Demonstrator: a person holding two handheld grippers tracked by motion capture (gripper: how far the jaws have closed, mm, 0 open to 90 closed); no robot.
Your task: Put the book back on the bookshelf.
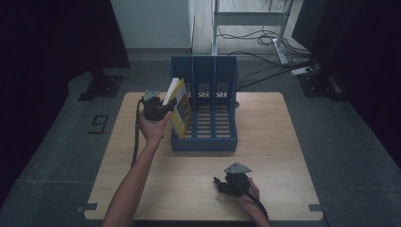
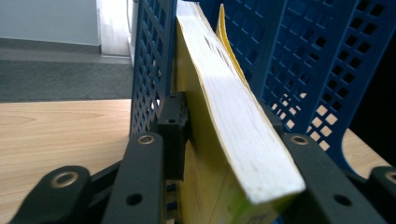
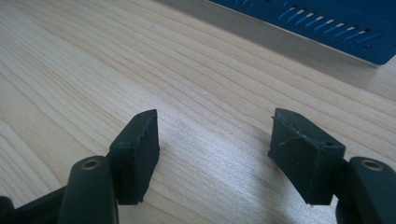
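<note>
The thick yellow-covered paperback book [image 1: 180,109] stands tilted in the leftmost slot of the blue perforated plastic file rack [image 1: 208,137], its top leaning out over the rack's left wall toward the counter's left edge. In the left gripper view the book [image 2: 233,126] sits between the two black jaws, page edges facing the camera; the left pad lies against the yellow cover, while the far pad is hidden behind the pages, so whether the book is truly clamped or only loosely bracketed cannot be told for sure. The left gripper [image 1: 163,108] reaches in from the rack's left side, held in the person's left hand [image 1: 152,128].

The rack sits toward the far edge of the light wooden counter [image 1: 265,156], centred between its sides.

The right gripper [image 1: 222,184] rests near the counter's near edge, well apart from the rack. Its jaws [image 3: 215,149] stand spread with nothing between them, above bare wood.
</note>
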